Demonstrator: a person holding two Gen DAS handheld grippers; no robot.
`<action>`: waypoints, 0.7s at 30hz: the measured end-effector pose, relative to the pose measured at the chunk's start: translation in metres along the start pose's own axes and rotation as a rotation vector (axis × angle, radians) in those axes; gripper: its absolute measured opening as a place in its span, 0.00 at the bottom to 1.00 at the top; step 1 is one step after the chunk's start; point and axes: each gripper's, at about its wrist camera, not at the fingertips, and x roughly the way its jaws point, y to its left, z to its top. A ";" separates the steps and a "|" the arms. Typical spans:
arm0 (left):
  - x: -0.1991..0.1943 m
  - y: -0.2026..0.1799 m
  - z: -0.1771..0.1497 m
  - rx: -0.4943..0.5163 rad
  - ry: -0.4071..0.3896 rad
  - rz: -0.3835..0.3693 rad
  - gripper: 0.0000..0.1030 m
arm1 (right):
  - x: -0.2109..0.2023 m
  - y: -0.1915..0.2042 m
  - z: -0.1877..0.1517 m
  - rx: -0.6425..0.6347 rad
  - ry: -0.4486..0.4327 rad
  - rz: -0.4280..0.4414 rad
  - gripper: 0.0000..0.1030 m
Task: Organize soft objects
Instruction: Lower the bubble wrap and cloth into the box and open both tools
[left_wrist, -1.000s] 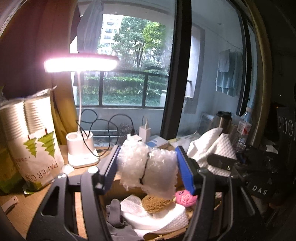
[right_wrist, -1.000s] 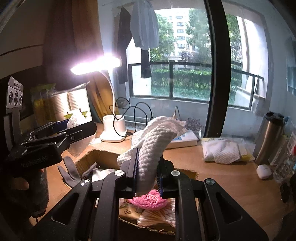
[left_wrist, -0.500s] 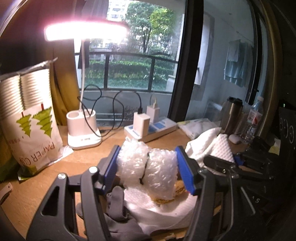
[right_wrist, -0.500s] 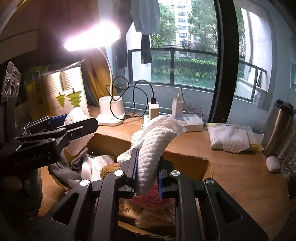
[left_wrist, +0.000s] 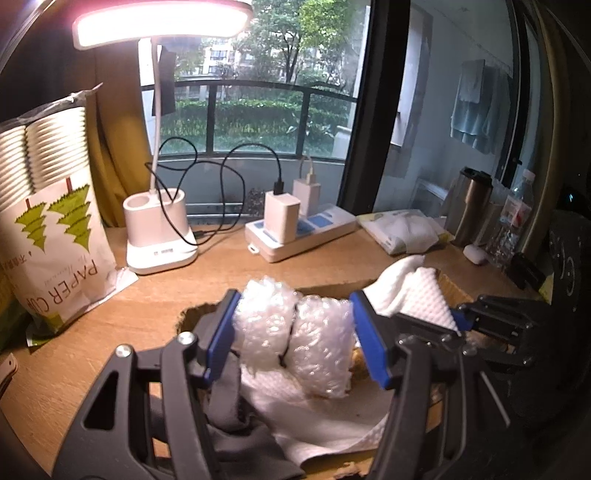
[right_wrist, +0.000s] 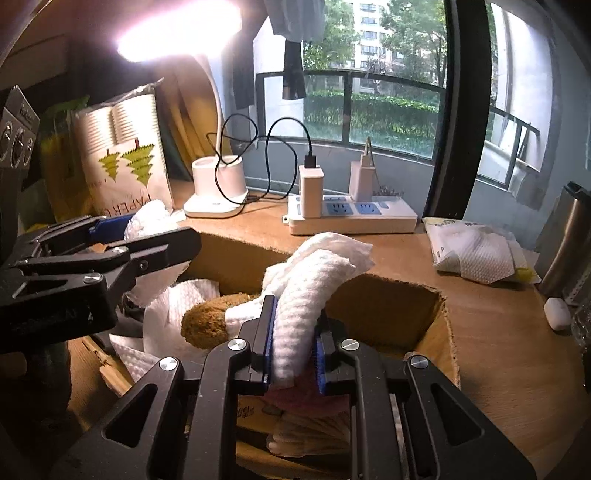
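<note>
Both lowered; pink item (right_wrist: 295, 400), maybe plush, right-view only.

Bubble wrap wad (left_wrist: 293, 332) & white waffle cloth (right_wrist: 301, 314), both pinched above cardboard box (right_wrist: 441, 332), maybe touching contents.

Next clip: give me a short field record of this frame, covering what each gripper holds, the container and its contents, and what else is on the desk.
left gripper: shut on bubble wrap, over the box
right gripper: shut on white cloth, over the box
box: open cardboard, on the desk
in box: brown sponge, white paper, grey glove
desk, rear: lamp, power strip, paper cup bag
desk, right side: tissue pack, steel flask
</note>
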 end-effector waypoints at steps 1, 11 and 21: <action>0.001 0.000 -0.001 0.001 0.004 0.001 0.60 | 0.002 0.000 0.000 -0.001 0.006 0.000 0.18; 0.014 0.000 -0.006 0.007 0.067 0.020 0.60 | 0.011 0.001 -0.004 -0.014 0.045 -0.018 0.21; 0.019 0.001 -0.009 -0.002 0.103 0.015 0.61 | 0.009 0.000 -0.005 0.006 0.037 -0.007 0.48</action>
